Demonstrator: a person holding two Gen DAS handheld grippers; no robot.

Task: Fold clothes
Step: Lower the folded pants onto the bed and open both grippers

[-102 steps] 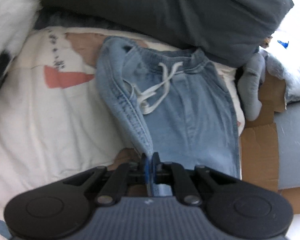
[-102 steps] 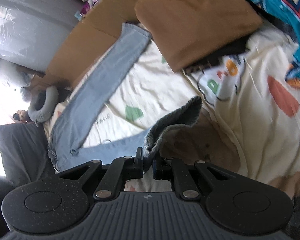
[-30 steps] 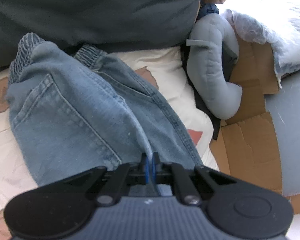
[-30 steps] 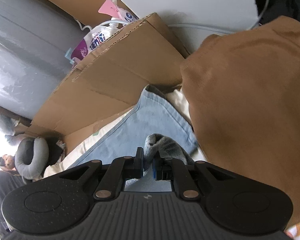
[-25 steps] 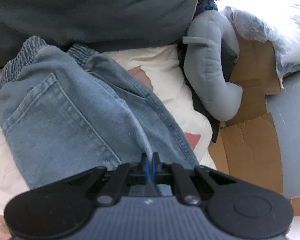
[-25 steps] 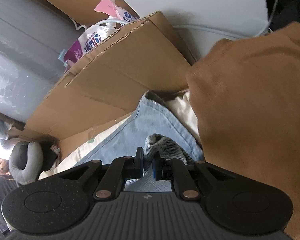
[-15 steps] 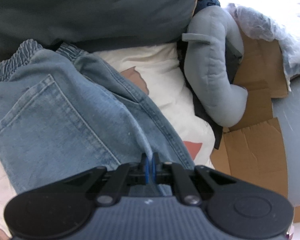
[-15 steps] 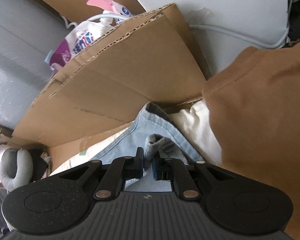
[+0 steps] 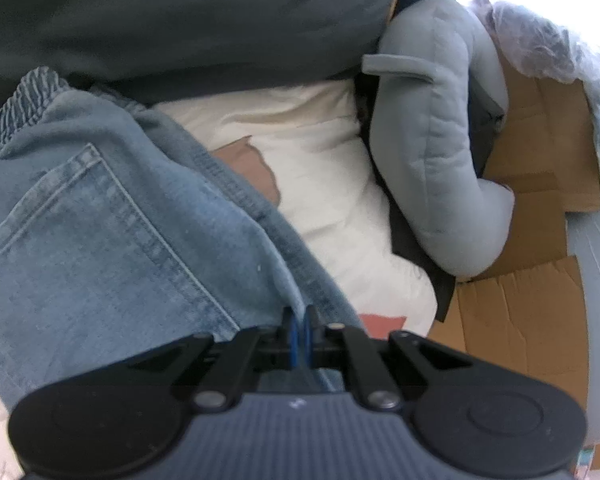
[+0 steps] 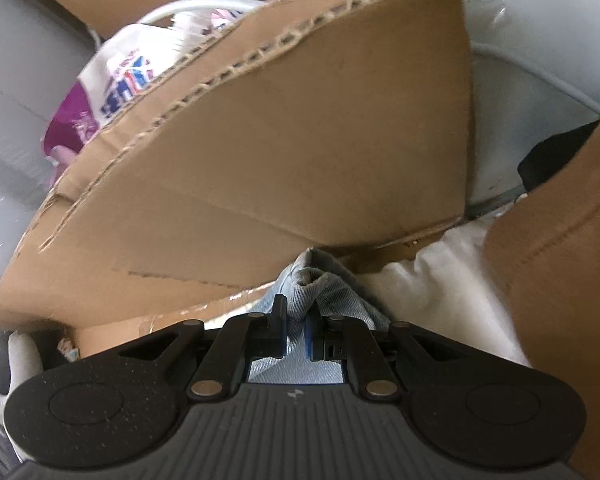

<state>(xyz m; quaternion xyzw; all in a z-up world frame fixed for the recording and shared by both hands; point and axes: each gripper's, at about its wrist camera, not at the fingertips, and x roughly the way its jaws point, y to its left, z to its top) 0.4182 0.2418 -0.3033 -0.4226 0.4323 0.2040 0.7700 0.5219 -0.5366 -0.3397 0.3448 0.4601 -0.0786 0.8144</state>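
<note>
On cream bedding (image 9: 332, 148), both tongs clamped on jeans (image 9: 100, 232), cardboard (image 10: 300, 128) alongside

The jeans (image 9: 100, 240) are showing faded light blue denim with paler stitching around the pocket. Above the jeans, a dark charcoal-grey cushion (image 9: 180, 16) is filling the view. Right of the jeans, the bedsheet (image 9: 332, 184) is showing cream with brown and coral patches, and beyond it a pale grey-blue neck pillow (image 9: 432, 160) is lying against tan cardboard (image 9: 532, 312). In the right wrist view, a brown garment (image 10: 560, 260) is sitting right of the jeans (image 10: 332, 292), with a white, purple and blue printed bag (image 10: 100, 100) up left.
</note>
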